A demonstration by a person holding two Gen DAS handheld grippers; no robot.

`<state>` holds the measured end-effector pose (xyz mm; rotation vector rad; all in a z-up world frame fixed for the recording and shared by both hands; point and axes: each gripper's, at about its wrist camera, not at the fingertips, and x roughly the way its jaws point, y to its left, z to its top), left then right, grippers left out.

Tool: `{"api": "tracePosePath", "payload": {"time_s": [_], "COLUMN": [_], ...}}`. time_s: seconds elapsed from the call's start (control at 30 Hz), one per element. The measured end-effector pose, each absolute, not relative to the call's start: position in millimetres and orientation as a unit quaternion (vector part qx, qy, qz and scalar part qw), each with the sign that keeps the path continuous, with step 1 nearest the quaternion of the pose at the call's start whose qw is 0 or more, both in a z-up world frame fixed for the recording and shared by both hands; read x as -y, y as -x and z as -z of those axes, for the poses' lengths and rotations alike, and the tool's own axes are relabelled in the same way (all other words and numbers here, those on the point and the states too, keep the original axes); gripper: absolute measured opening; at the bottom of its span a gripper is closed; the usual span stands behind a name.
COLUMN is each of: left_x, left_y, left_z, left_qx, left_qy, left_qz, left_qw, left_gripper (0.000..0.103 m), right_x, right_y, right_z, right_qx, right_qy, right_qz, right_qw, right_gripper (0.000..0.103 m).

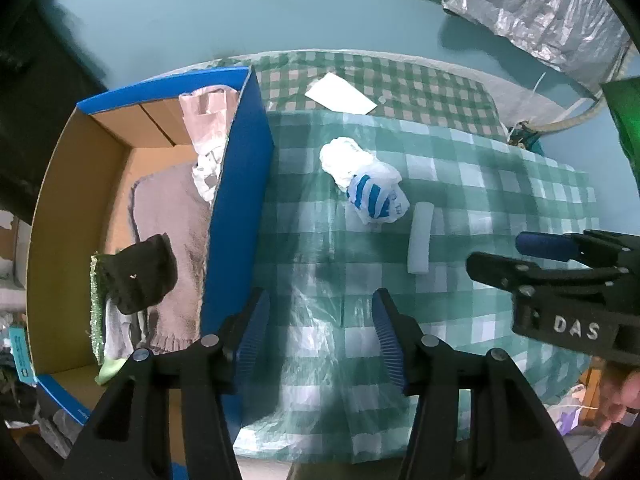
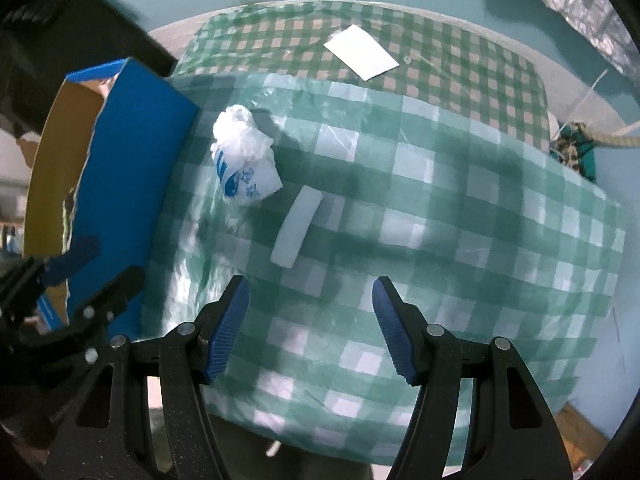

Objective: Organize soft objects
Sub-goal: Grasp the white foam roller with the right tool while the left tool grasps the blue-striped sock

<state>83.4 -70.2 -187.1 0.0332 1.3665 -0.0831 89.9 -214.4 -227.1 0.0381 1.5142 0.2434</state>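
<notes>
The left gripper hangs over the checked cloth, tongs spread apart with nothing between them. The right gripper is the same: spread wide, holding nothing.

Under the left gripper lies a thin clear plastic sheet. It is see-through and hard to spot, so the tongs could snag it or pull it along by mistake.

A little farther is the white foam stick, lying flat on the cloth. It is light, so a bump could roll it off the table. Squeezed too hard, it might bend or dent.

Next comes the crumpled plastic bag, white with blue print, just beside the blue box. It is slippery and puffy. A pinch on 1 loose fold may slide off.

The 2 grippers are close together and could knock each other.

The box already holds a grey cloth and a dark cloth.
</notes>
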Motion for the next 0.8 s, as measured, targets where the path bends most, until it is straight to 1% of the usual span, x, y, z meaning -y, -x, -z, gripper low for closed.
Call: {"api": "tracePosePath", "payload": {"time_s": [0.07, 0.37, 0.63, 0.67, 0.7, 0.8], "left_x": [72, 82, 85, 85, 85, 84], "left_y": [-84, -87, -93, -93, -93, -95], "left_z": [191, 207, 212, 212, 212, 214], "left_qx": [-0.633, -0.636, -0.639, -0.640, -0.641, -0.644], "left_qy": [-0.018, -0.024, -0.013, -0.014, -0.014, -0.015], "left_qz": [0.034, 0.019, 0.005, 0.005, 0.004, 0.002], "left_qw": [0.773, 0.771, 0.769, 0.768, 0.767, 0.765], "left_gripper": [0.061, 0.061, 0.061, 0.061, 0.061, 0.061], "right_x": [213, 203, 191, 190, 188, 185], "right_y": [-95, -112, -119, -120, -120, -122], "right_z": [236, 273, 289, 292, 294, 297], "right_qx": [-0.688, -0.695, -0.696, -0.696, -0.696, -0.698], "right_qy": [-0.024, -0.011, 0.008, 0.011, 0.013, 0.020], "right_qz": [-0.106, -0.095, -0.097, -0.098, -0.101, -0.102], "right_qw": [0.718, 0.712, 0.712, 0.711, 0.711, 0.709], "right_gripper": [0.065, 0.065, 0.064, 0.062, 0.057, 0.051]}}
